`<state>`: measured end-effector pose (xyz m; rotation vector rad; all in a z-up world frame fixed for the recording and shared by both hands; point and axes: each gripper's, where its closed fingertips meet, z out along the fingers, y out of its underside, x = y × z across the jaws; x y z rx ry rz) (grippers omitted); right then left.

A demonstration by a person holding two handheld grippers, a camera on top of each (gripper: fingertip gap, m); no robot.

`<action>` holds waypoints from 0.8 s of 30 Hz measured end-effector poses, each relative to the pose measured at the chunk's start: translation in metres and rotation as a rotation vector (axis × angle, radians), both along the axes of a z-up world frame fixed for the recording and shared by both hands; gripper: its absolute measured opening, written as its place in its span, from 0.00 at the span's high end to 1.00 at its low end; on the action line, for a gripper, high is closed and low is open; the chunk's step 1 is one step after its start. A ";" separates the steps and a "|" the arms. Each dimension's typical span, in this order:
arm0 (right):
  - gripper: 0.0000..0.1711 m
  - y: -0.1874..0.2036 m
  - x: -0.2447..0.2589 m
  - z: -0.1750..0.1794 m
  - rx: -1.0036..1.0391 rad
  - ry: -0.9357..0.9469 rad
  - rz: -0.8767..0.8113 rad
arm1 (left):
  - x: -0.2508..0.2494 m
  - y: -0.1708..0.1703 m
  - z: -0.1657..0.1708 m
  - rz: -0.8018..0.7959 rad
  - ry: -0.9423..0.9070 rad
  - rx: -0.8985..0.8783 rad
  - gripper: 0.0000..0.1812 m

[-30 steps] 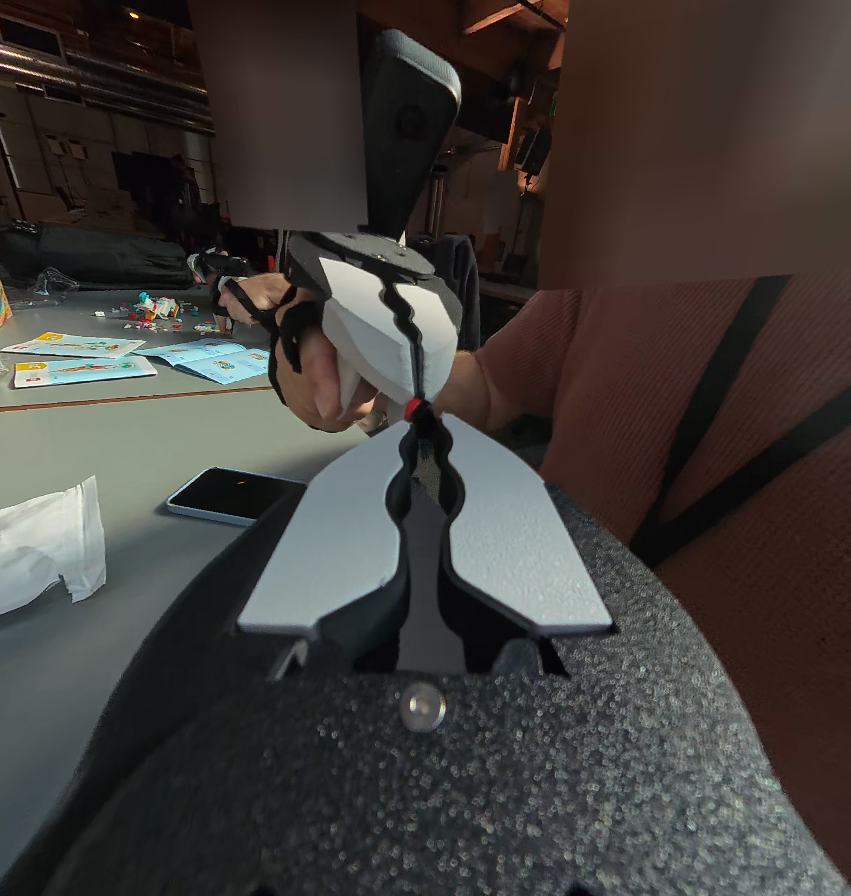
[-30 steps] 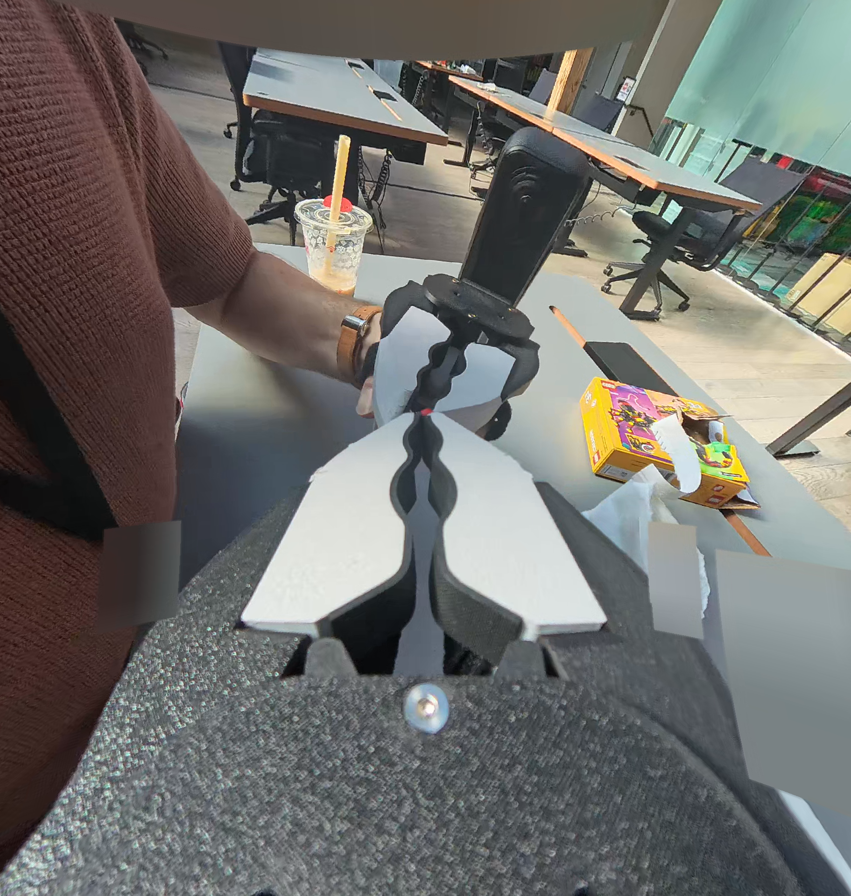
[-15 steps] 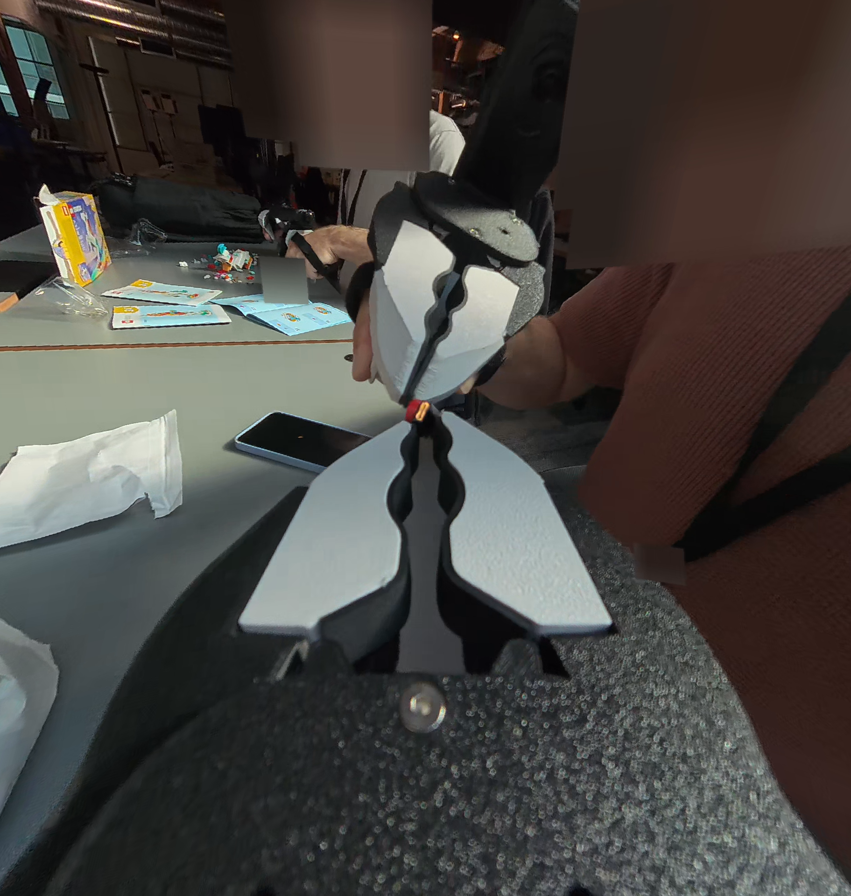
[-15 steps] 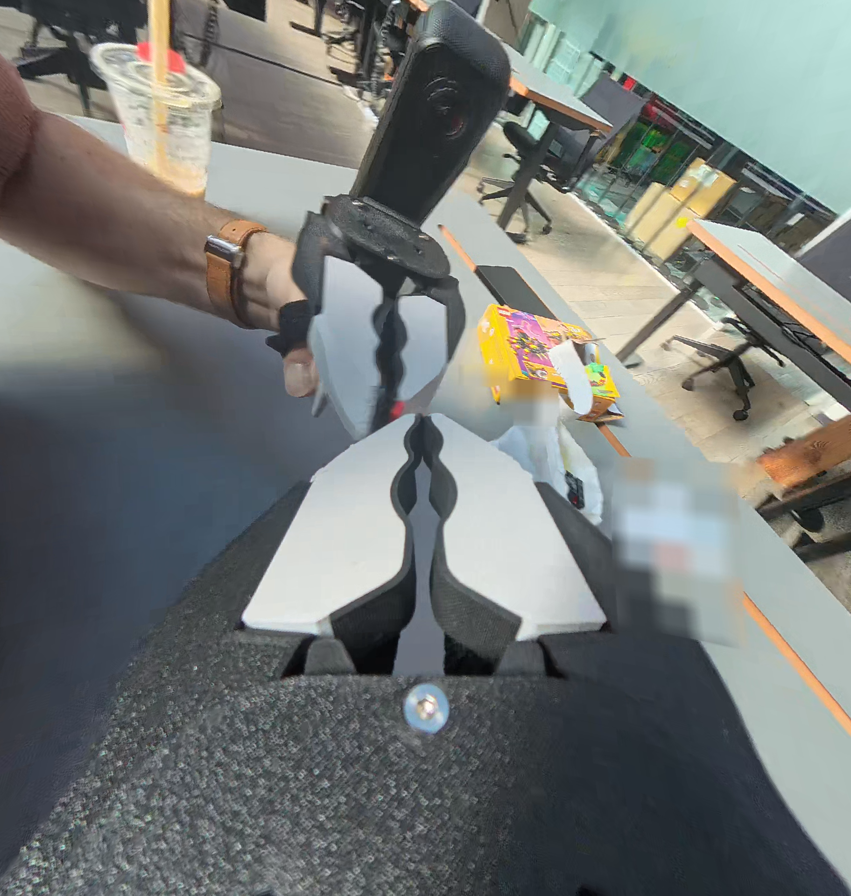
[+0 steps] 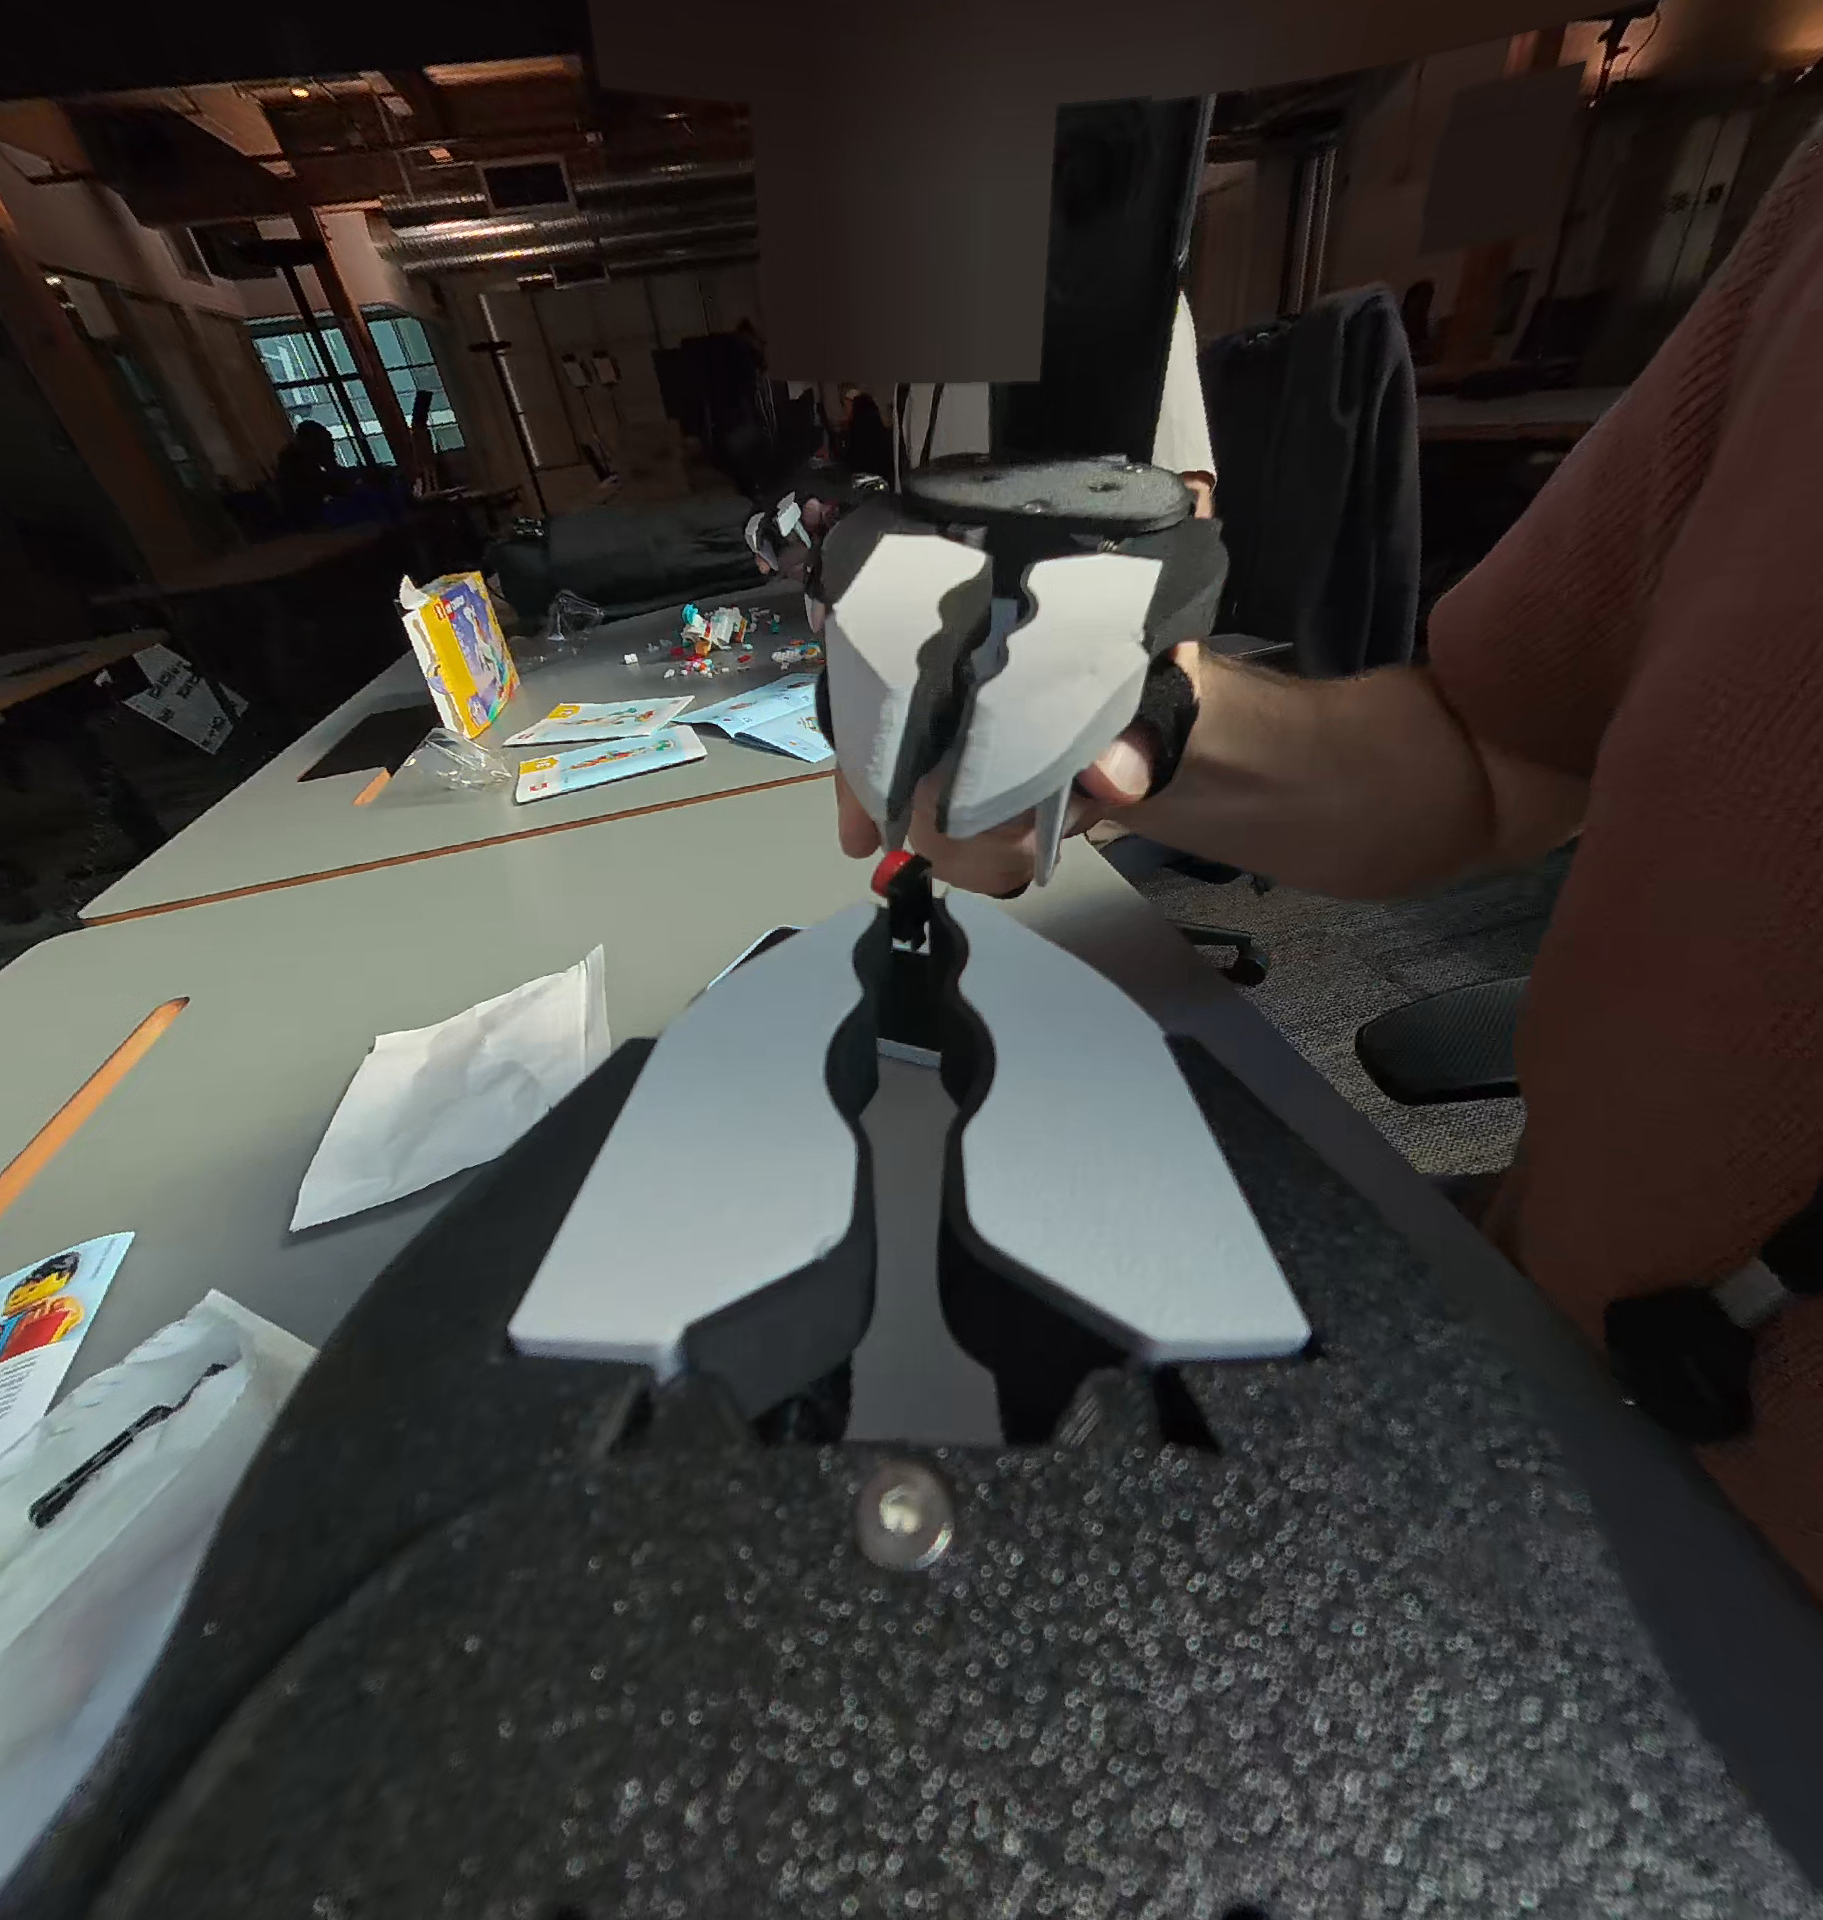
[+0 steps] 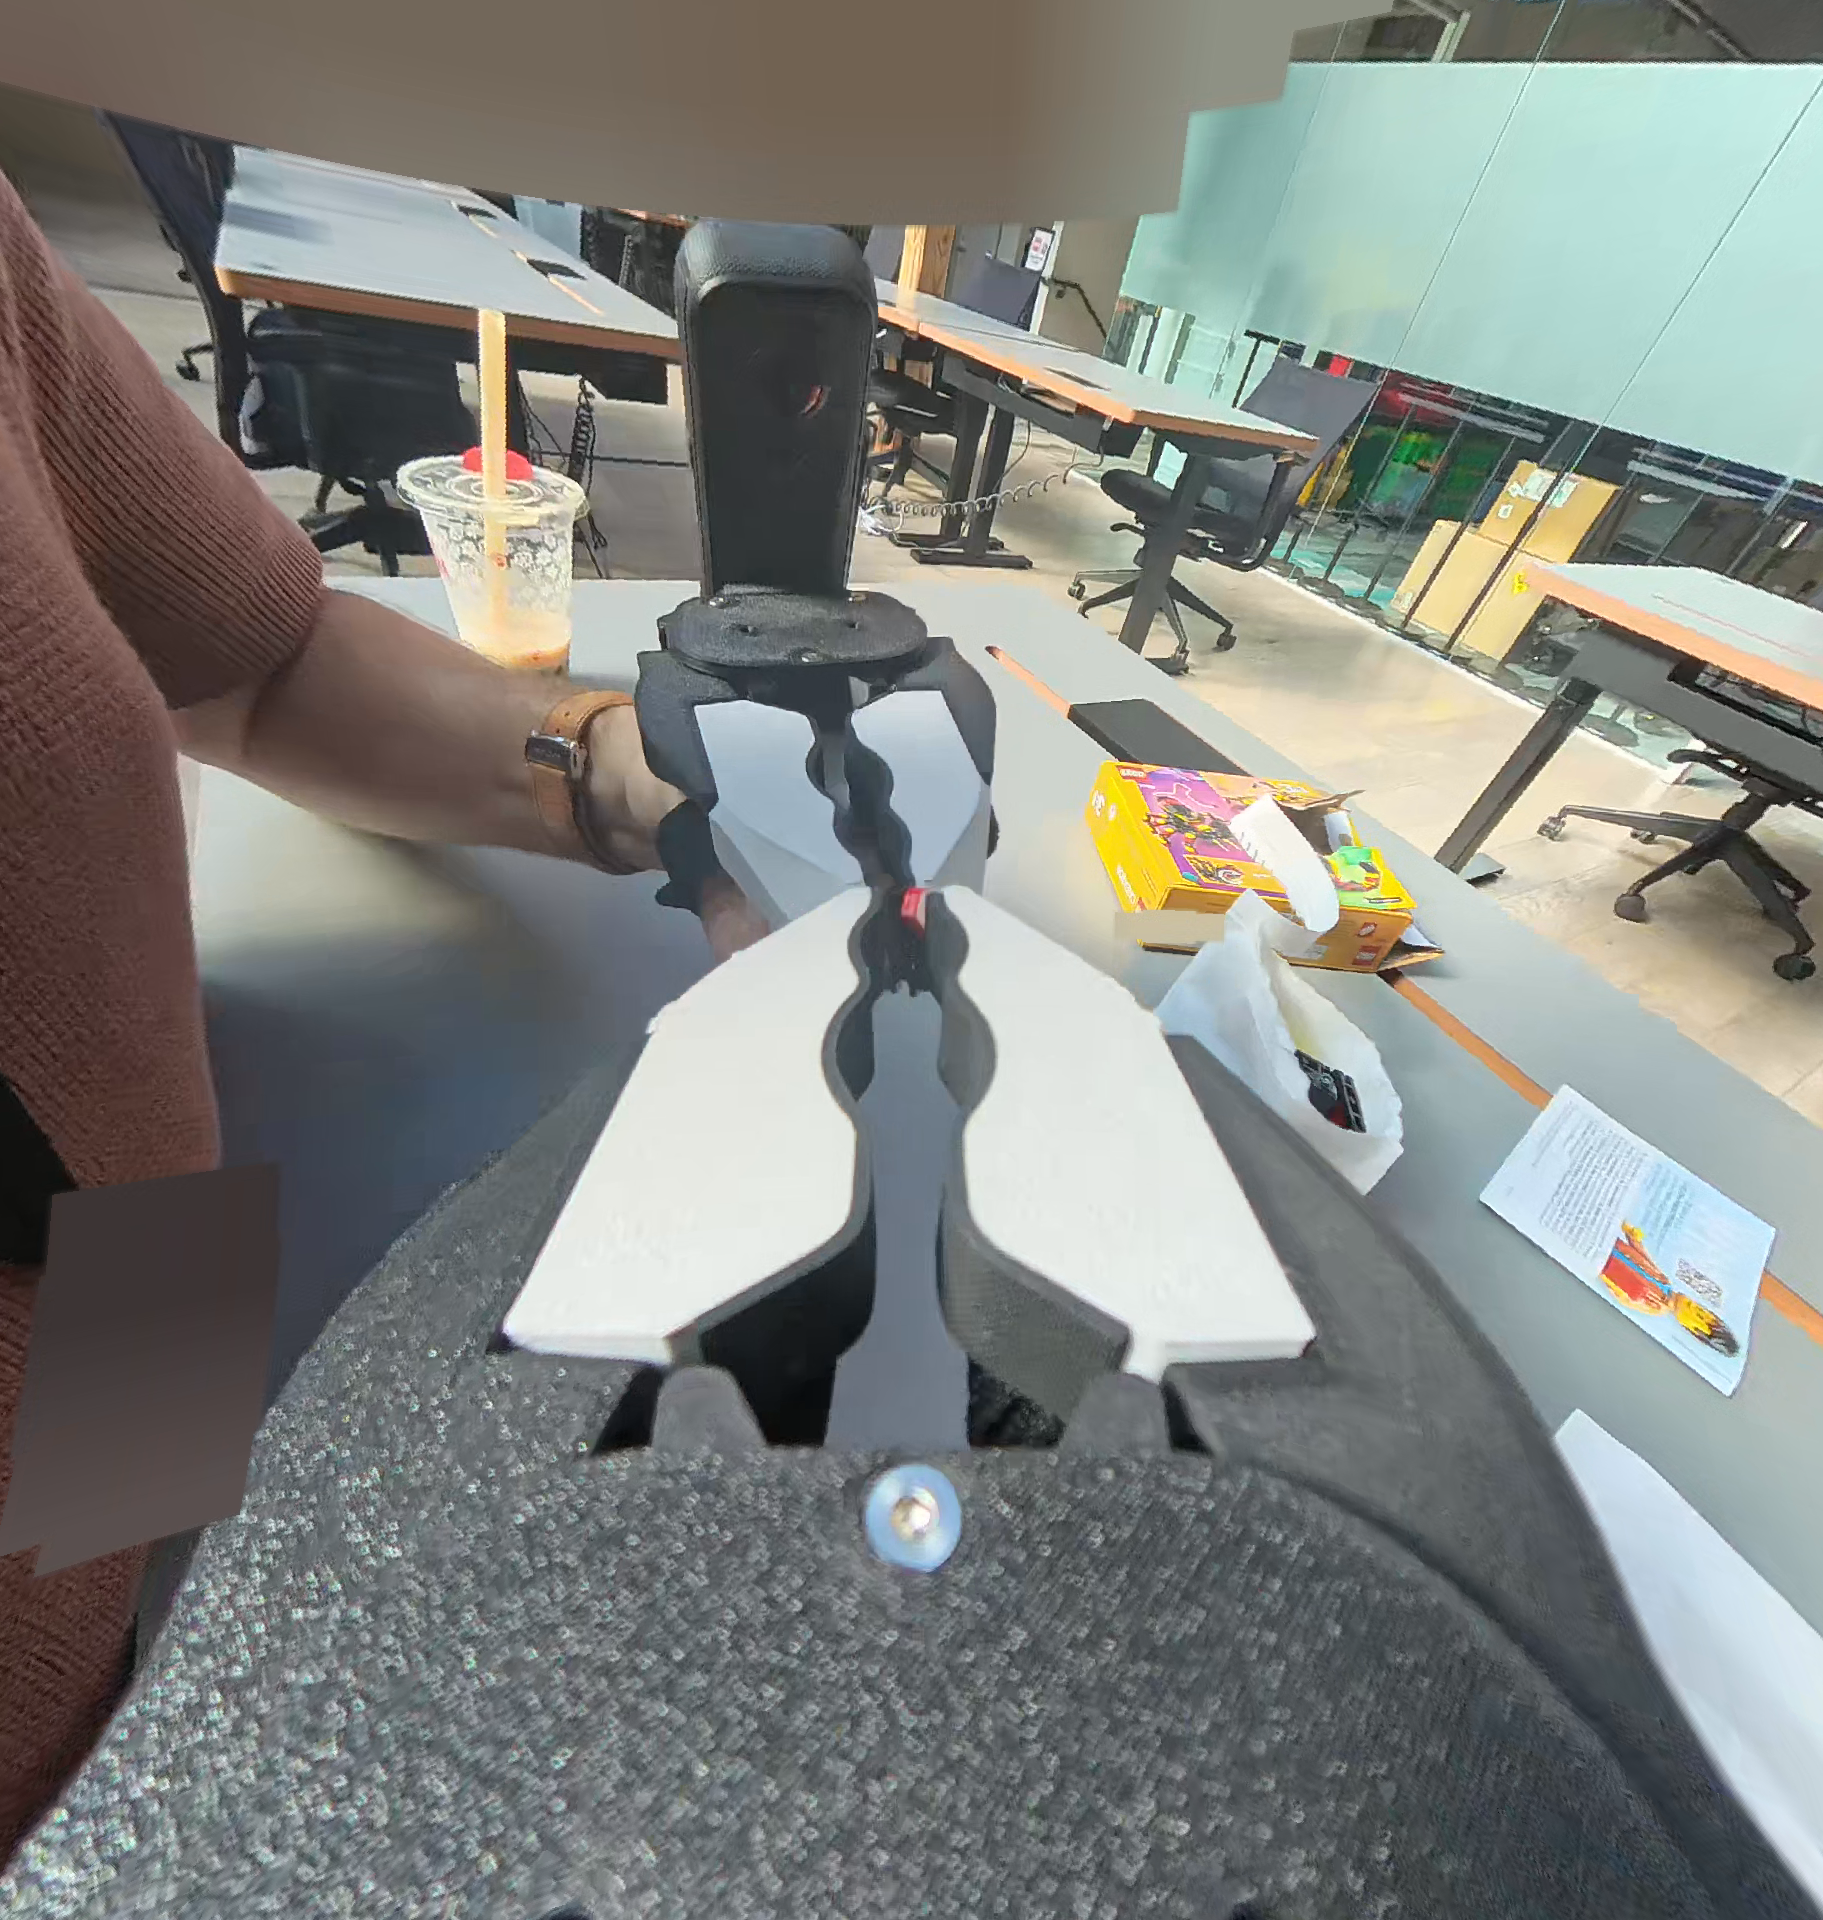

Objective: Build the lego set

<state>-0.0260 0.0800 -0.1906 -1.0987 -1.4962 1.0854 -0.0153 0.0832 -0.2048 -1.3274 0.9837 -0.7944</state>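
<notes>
Grippers (image 5: 905,914) (image 6: 902,904) tip-to-tip (both closed)

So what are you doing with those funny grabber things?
A person holds a grabber in each hand and brings them tip to tip above the grey table. The left gripper is pinching a small black piece with a red knob. The right gripper meets it there, seemingly joining Lego bits. The yellow box lies open nearby.

Printed writing on the yellow box (image 6: 1239,862) and on the leaflet (image 6: 1634,1231) right of it, wording left out
</notes>
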 end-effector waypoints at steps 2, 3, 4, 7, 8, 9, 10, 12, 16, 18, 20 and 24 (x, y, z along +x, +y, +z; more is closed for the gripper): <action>0.96 -0.001 -0.002 -0.003 0.033 -0.012 -0.015 | 0.002 -0.001 0.002 -0.005 0.005 0.011 0.97; 0.96 -0.001 -0.002 -0.003 0.031 -0.007 -0.015 | 0.003 -0.002 0.002 -0.008 0.005 0.013 0.97; 0.96 -0.002 -0.002 -0.002 0.023 -0.005 -0.006 | 0.003 -0.003 0.002 -0.016 0.002 0.012 0.96; 0.97 -0.004 -0.002 -0.003 0.026 -0.010 0.018 | 0.003 -0.005 0.002 -0.025 0.002 0.015 0.97; 0.97 -0.004 -0.002 -0.002 0.026 -0.010 0.022 | 0.003 -0.006 0.002 -0.028 -0.002 0.011 0.96; 0.97 -0.004 -0.002 -0.002 0.027 -0.010 0.024 | 0.003 -0.007 0.003 -0.031 -0.006 0.008 0.97; 0.97 -0.005 -0.003 -0.002 0.027 -0.014 0.032 | 0.003 -0.008 0.002 -0.035 -0.005 0.008 0.97; 0.97 -0.007 -0.004 -0.002 0.053 -0.020 0.039 | 0.003 -0.009 0.002 -0.041 0.002 0.011 0.97; 0.97 -0.009 -0.004 -0.004 0.093 -0.052 0.056 | 0.003 -0.012 0.000 -0.053 0.040 0.022 0.97; 0.97 -0.011 -0.003 -0.007 0.143 -0.083 0.064 | 0.004 -0.014 -0.004 -0.062 0.082 0.030 0.97; 0.99 -0.013 -0.002 -0.011 0.194 -0.118 0.071 | 0.005 -0.017 -0.009 -0.073 0.143 0.042 0.97; 0.99 -0.016 0.001 -0.022 0.305 -0.214 0.094 | 0.006 -0.022 -0.020 -0.109 0.259 0.055 0.97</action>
